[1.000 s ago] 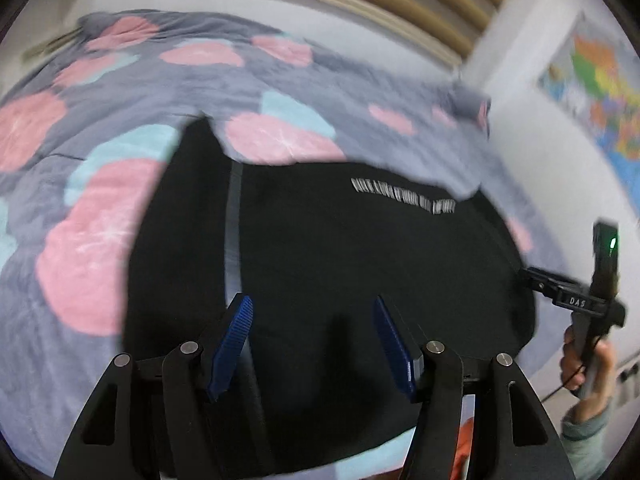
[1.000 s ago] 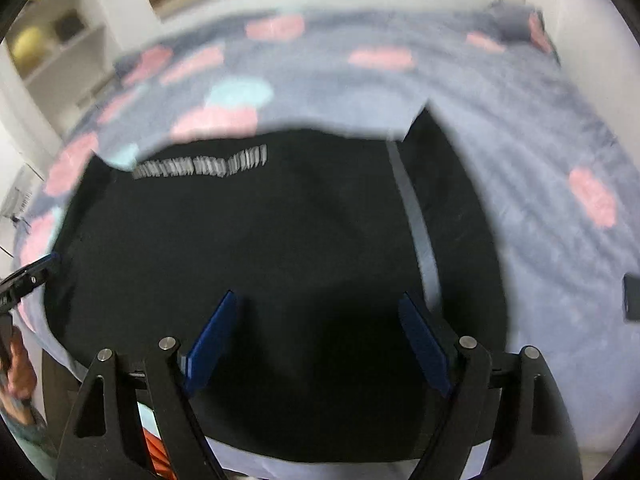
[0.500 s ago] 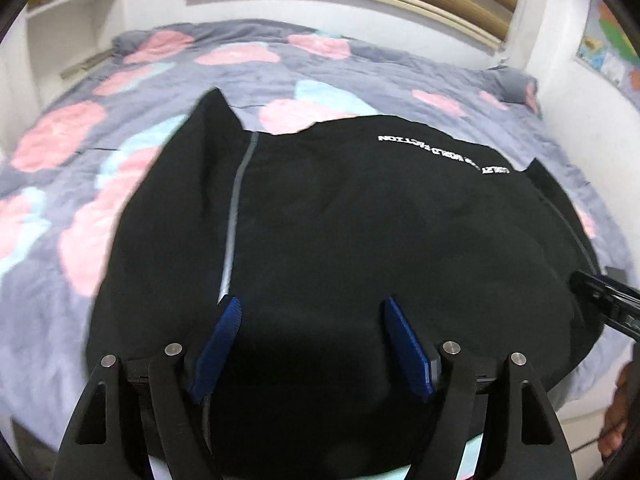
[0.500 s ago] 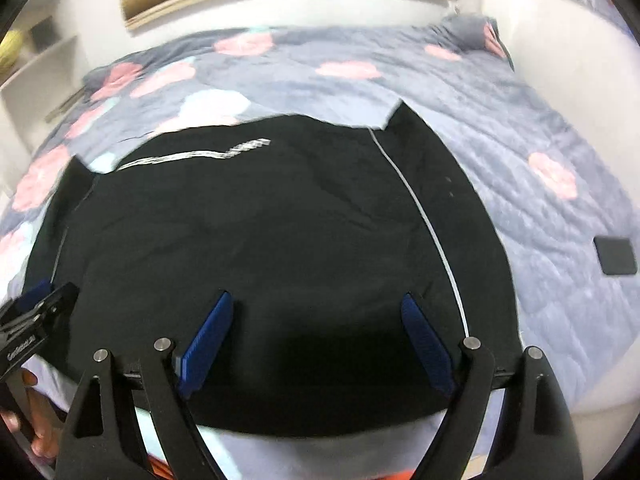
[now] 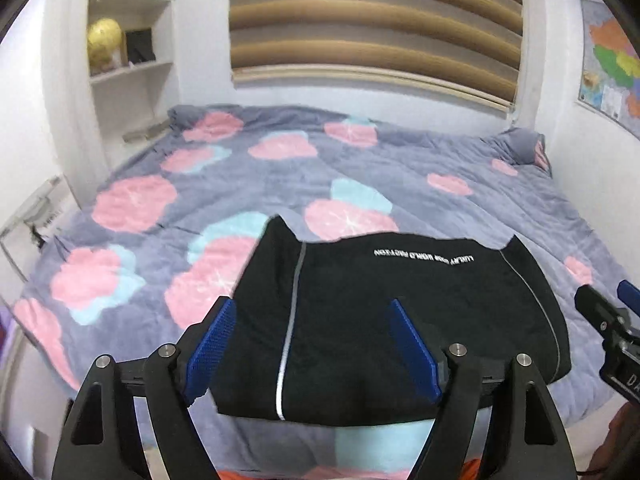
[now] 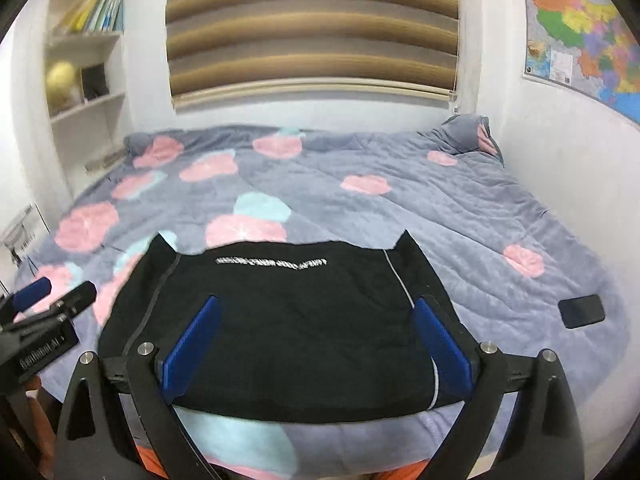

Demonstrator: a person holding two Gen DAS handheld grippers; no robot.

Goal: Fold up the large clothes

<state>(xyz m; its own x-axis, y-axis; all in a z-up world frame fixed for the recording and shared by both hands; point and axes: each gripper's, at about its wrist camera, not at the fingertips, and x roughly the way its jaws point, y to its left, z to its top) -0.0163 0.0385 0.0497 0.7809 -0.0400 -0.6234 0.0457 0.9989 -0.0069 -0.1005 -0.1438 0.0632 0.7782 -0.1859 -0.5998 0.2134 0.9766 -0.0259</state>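
A black garment (image 5: pixel 380 320) (image 6: pixel 288 320) with white lettering and thin grey side stripes lies folded flat near the front edge of the bed (image 5: pixel 240 184) (image 6: pixel 460 208). My left gripper (image 5: pixel 312 344) hovers above its left part, jaws opening, nothing between the blue pads. My right gripper (image 6: pixel 316 344) hangs over the garment's middle, jaws opening wide, also empty. Each gripper shows at the other view's edge: the right gripper (image 5: pixel 608 320) and the left gripper (image 6: pixel 44 308).
A dark phone (image 6: pixel 581 311) lies on the quilt at the right. Shelves (image 5: pixel 128 68) with books and a gold globe stand at the left wall. A map (image 6: pixel 580 28) hangs on the right wall, blinds (image 5: pixel 372 20) behind the bed.
Both grippers have risen and pulled back from the garment, tilting up so the whole bed and room show. Their jaws have widened. The garment stays flat on the quilt.
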